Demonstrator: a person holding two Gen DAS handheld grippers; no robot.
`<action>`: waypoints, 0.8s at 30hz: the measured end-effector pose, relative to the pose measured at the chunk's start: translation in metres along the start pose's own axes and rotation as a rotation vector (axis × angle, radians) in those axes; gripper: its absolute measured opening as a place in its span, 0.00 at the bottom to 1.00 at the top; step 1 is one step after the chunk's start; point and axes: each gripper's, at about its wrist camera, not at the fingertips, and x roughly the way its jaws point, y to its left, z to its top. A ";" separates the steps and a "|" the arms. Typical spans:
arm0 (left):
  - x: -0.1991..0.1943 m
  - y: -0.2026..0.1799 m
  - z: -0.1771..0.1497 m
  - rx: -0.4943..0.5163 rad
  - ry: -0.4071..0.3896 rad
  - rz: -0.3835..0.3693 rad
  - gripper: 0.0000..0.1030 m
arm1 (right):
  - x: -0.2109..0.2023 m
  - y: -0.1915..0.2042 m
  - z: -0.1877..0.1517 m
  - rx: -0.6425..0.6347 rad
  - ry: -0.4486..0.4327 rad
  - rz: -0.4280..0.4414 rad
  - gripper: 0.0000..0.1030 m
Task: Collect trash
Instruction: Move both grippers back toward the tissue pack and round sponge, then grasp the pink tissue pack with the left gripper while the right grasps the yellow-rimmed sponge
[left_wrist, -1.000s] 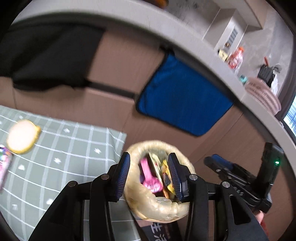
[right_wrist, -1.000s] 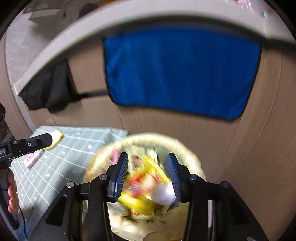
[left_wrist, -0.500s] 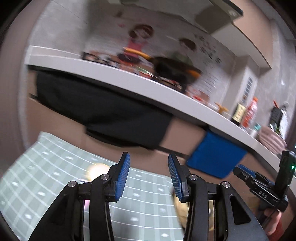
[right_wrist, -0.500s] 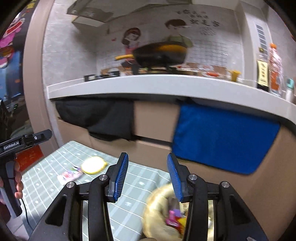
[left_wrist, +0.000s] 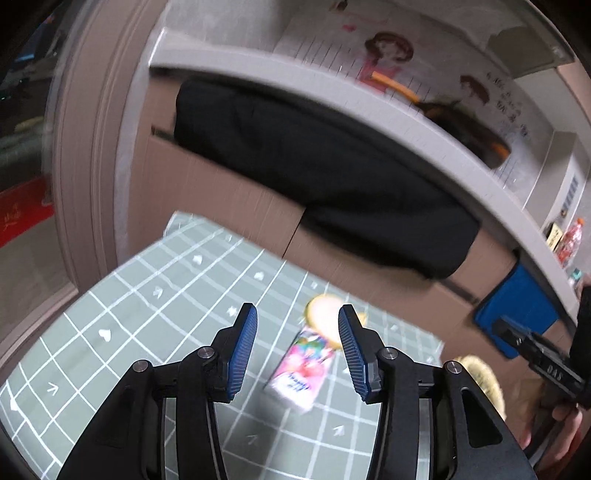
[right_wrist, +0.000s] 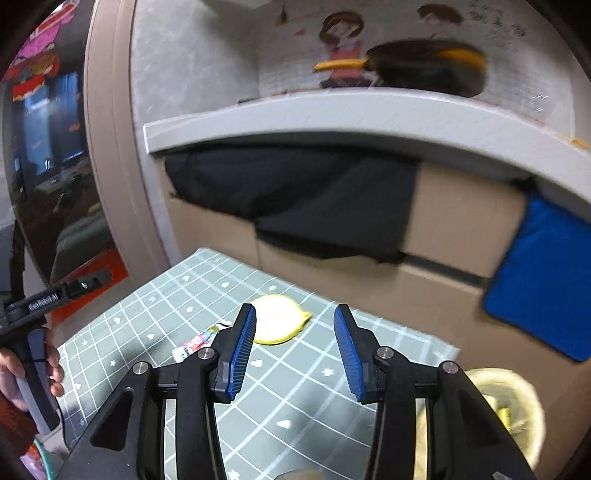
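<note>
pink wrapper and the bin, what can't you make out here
- Pink wrapper: print unreadable, motion blur in left wrist view; right wrist view hides half behind the right tool's finger.
- Trash bin: contents mostly hidden by the right tool's arm; left wrist view shows only a blurred rim.
- Yellow round piece: too blurred to identify.

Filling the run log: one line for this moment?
left gripper: open, empty | right gripper: open, empty | pink wrapper, yellow packet: on table
</note>
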 end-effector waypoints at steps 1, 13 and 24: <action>0.007 0.005 -0.003 0.001 0.019 -0.002 0.46 | 0.013 0.003 0.000 -0.002 0.020 0.014 0.41; 0.095 0.007 -0.031 0.034 0.252 -0.089 0.46 | 0.171 0.002 -0.022 -0.023 0.257 0.057 0.41; 0.146 -0.029 -0.040 0.201 0.375 -0.018 0.46 | 0.241 -0.032 -0.036 0.063 0.309 0.126 0.41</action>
